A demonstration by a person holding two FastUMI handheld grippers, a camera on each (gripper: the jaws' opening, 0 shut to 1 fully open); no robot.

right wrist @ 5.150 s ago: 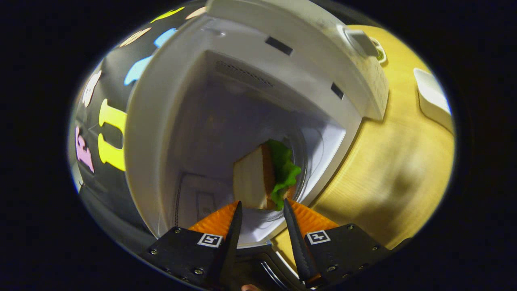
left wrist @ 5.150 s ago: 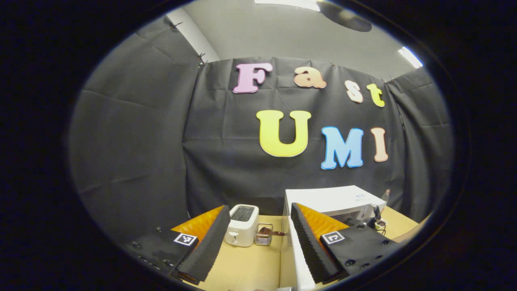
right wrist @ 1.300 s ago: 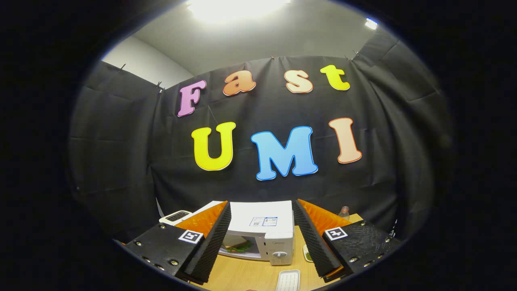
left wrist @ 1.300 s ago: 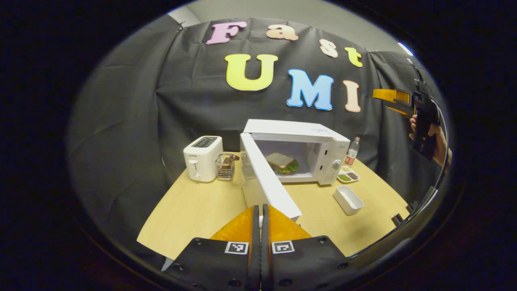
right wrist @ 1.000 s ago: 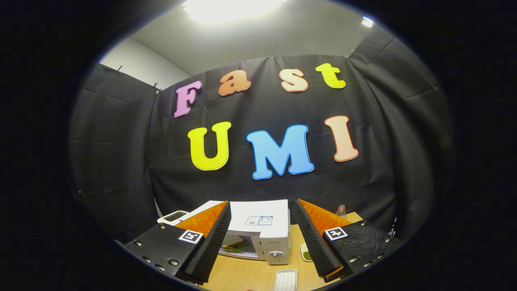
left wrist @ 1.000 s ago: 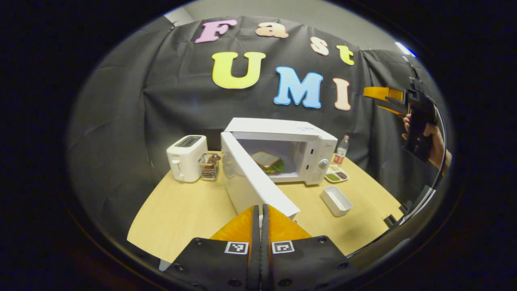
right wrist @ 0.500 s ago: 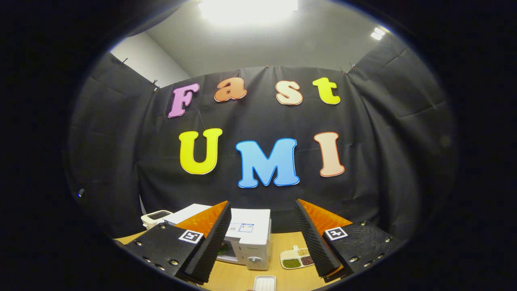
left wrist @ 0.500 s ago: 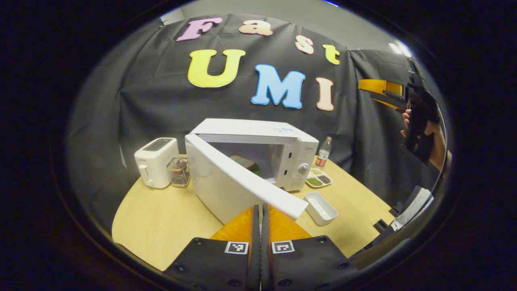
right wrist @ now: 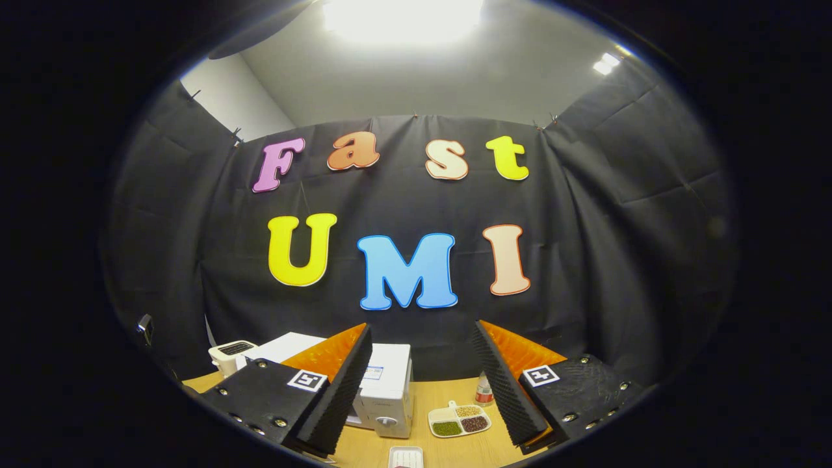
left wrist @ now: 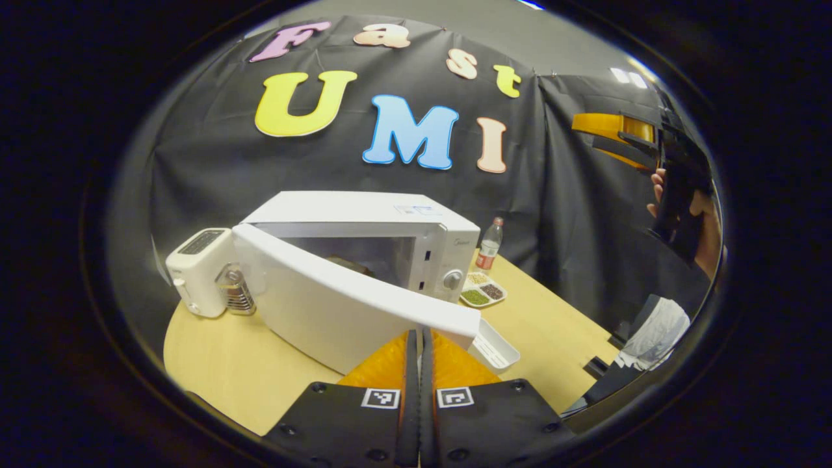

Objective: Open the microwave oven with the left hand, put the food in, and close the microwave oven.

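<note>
Here, in the left gripper view, I see the microwave oven (left wrist: pixel 364 224) from its door side: the door (left wrist: pixel 344 302) stands partly open, swung out toward me, and its free edge sits right at the tips of my left gripper (left wrist: pixel 419 338). Whether those tips actually touch the door I cannot tell. The two fingers of the left gripper lie pressed together with nothing between them. Through the gap behind the door a dark piece of the food (left wrist: pixel 351 265) shows inside the cavity, too dim for detail. To the left of the oven stand a white toaster (left wrist: pixel 195 270) and a small wire rack (left wrist: pixel 237 298); to its right are a bottle (left wrist: pixel 489 244), a divided dish of seeds (left wrist: pixel 482 294) and a white tray (left wrist: pixel 494 348) near the door's edge, all on the wooden table (left wrist: pixel 227 370). At far right a hand (left wrist: pixel 699 224) holds the other gripper up high, well apart from the oven.

The right gripper view looks from higher and farther back. The right gripper (right wrist: pixel 421 377) has its fingers spread wide and empty, raised in front of the booth wall. Between and below them I see the oven's control side (right wrist: pixel 387 387), the toaster (right wrist: pixel 231 354) at the left, the divided dish (right wrist: pixel 458 419), the bottle (right wrist: pixel 483 390) and the tray's end (right wrist: pixel 406 457).
</note>
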